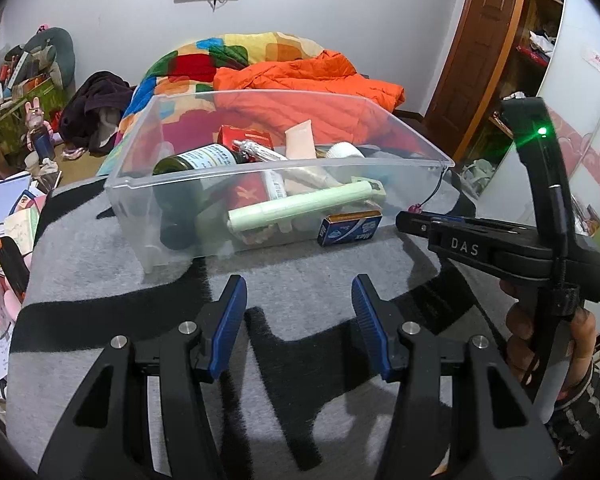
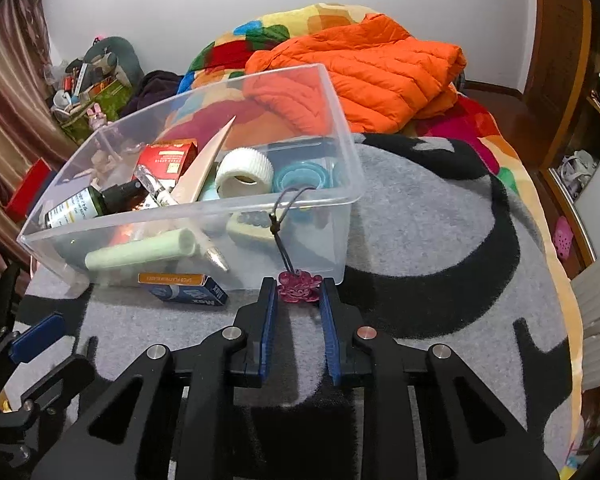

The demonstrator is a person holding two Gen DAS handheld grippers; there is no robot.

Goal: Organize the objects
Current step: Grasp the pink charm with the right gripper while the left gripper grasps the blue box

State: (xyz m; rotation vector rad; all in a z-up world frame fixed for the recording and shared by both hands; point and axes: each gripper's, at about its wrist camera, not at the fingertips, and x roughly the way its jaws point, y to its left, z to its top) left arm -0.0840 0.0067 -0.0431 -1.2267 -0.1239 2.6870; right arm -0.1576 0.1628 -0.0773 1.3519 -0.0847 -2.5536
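Observation:
A clear plastic bin [image 1: 380, 166] [image 2: 340, 152] stands on a grey and black blanket [image 1: 300, 280] [image 2: 420, 220]. It holds a dark bottle [image 1: 196, 162] [image 2: 80, 204], a pale green tube [image 1: 300, 204] [image 2: 140, 254], a red box [image 2: 168, 158], a white ribbed roll [image 2: 244, 172] and more. A blue box [image 1: 350, 229] [image 2: 184, 290] lies outside its front wall. My right gripper [image 2: 299, 290] is shut on a dark red pendant [image 2: 300, 286], whose cord [image 2: 288, 208] hangs over the bin rim. My left gripper [image 1: 299, 300] is open and empty before the bin.
An orange jacket [image 2: 360, 68] and a colourful quilt [image 1: 236, 52] lie behind the bin. Clutter and bags [image 1: 24, 80] fill the floor at left. A wooden door [image 1: 476, 40] and shelves stand at right. The right gripper's body [image 1: 500, 248] shows in the left view.

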